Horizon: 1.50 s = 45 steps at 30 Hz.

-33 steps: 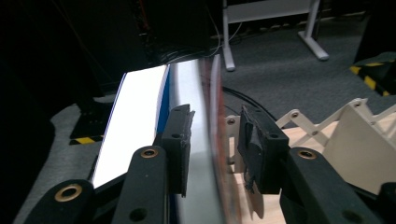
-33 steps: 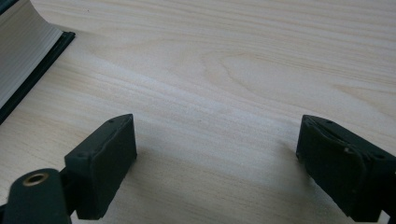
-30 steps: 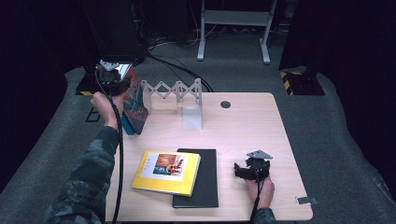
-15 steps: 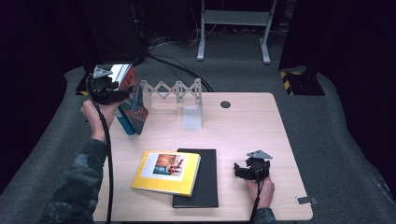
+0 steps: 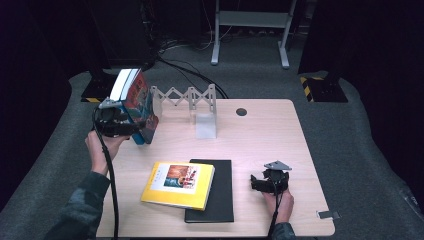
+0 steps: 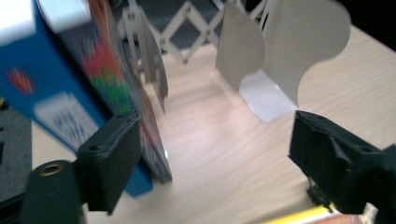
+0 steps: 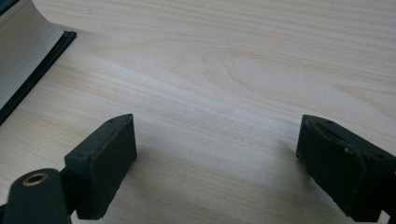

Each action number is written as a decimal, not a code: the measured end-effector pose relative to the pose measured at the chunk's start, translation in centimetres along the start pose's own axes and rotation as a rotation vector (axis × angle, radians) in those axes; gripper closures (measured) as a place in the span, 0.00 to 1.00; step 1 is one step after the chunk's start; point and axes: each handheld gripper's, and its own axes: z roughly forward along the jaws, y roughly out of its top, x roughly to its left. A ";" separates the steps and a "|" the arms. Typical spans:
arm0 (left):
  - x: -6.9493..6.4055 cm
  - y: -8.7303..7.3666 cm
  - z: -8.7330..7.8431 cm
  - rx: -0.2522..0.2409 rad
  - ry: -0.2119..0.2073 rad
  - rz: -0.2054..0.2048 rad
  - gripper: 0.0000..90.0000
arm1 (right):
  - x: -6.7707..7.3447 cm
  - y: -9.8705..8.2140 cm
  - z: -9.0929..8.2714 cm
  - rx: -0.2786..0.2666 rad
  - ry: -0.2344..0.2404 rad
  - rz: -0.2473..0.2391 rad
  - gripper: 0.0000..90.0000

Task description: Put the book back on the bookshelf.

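Two books lean upright at the table's (image 5: 260, 135) far left corner, a blue-spined one (image 5: 136, 102) and its neighbour pressed so close that the high view does not separate them cleanly. Their covers are blurred in the left gripper view, and the tops are cut off by its upper edge. The left claw (image 5: 131, 125) sits at the left edge of the table beside these books; its jaws have just been opening and now stand wide, with the lower corner of the blue-spined book (image 6: 100, 88) just beside one black jaw, though whether pad and cover still touch I cannot tell. Past the book stands a white folding rack (image 5: 186, 100) along the far edge, its dividers well spaced, with bare wood between the book and the next divider. The rack's plates hide part of the table behind them.

Near the middle of the near edge a yellow book (image 5: 179, 184) lies flat, overlapping a black book (image 5: 217, 192) whose left part it covers. The right claw (image 5: 256, 184) rests low near the right part of the near edge, just right of the black book, jaws spread apart with nothing but bare wood between them. The far right corner is open except for a small dark hole (image 5: 241, 111)
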 end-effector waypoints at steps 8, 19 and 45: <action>0.6 -5.3 0.5 0.057 -0.011 -0.047 0.05 | 0.0 0.0 0.0 0.001 0.004 -0.012 0.12; -0.8 -11.0 1.4 0.111 -0.031 -0.076 0.01 | 1.6 2.0 -1.9 0.031 0.077 -0.008 0.11; -3.2 -14.8 3.0 0.146 -0.069 -0.113 0.03 | 15.1 7.1 -1.6 0.106 0.345 -0.284 0.21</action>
